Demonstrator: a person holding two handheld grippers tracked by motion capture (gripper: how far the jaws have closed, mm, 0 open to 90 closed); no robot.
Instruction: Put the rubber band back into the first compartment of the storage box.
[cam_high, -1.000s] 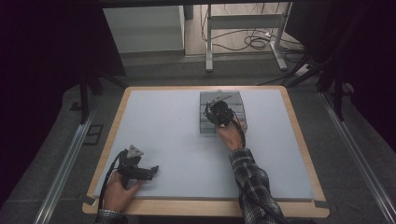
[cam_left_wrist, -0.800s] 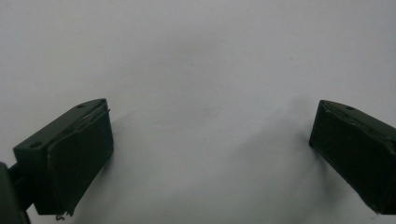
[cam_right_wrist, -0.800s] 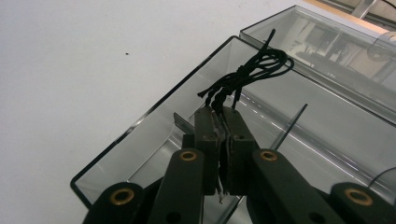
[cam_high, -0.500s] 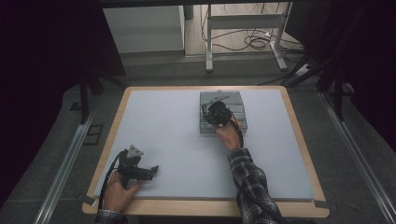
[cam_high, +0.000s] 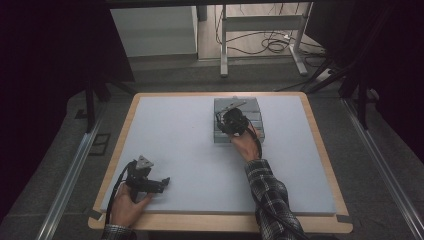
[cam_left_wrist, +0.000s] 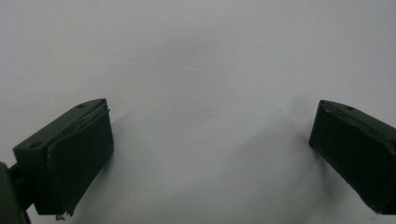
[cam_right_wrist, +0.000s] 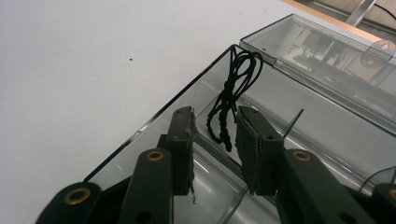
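- High view: two grippers, one clear box (cam_high: 239, 120) at the mat's far middle.
- Right gripper (cam_right_wrist: 215, 128) over that box, jaws narrowly parted around one black cord (cam_right_wrist: 231, 100), not pinching.
- Left gripper (cam_left_wrist: 210, 140) near front-left, jaws wide apart, holding nothing.

setting: lab/test bay | cues: dark curtains (cam_high: 50, 60), floor cables (cam_high: 272, 45), padded table (cam_high: 175, 145)
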